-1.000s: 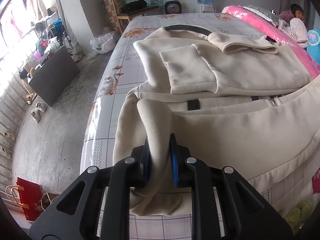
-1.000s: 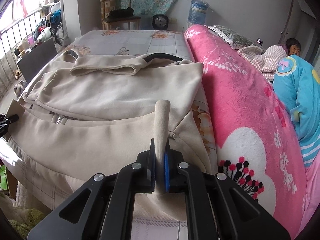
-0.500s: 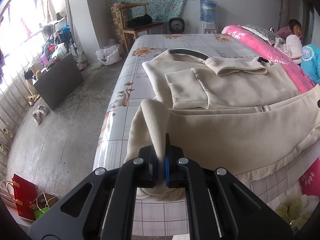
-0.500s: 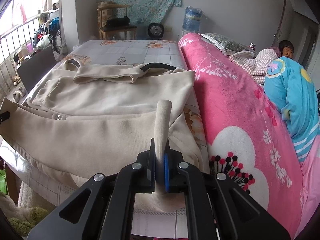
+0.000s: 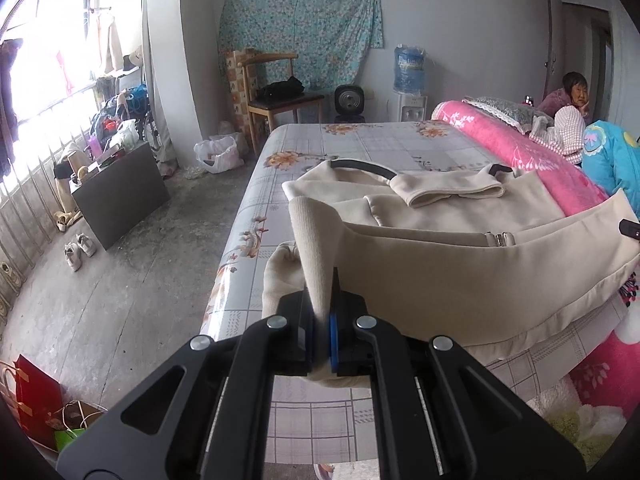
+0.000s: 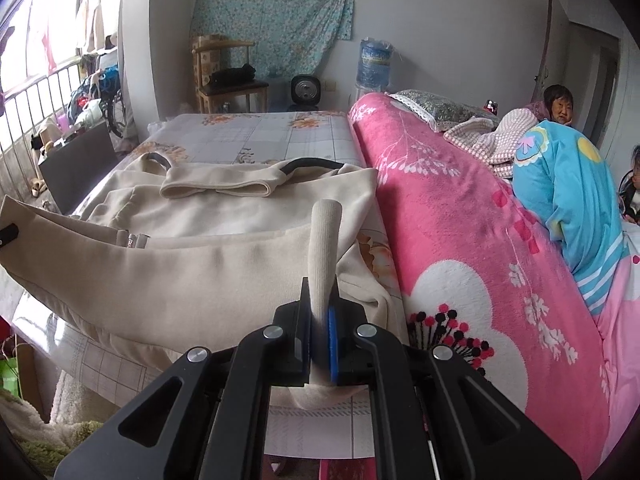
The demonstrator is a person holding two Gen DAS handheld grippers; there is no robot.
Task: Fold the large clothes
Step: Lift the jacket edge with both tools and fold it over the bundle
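Both jaws clenched on cream jacket (image 5: 440,280) hem over bed (image 5: 360,144), left gripper (image 5: 321,320) and right gripper (image 6: 320,316): carry the 2 corners level toward the collar, hem taut.

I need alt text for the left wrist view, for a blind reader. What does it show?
The left gripper, shut on the ribbed hem of a cream jacket, lifts that edge above a bed with a floral sheet. The jacket's sleeves lie folded across its body, and a pink blanket runs along the bed's right side.

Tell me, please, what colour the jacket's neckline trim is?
Black neckline trim, clearest in the left wrist view.
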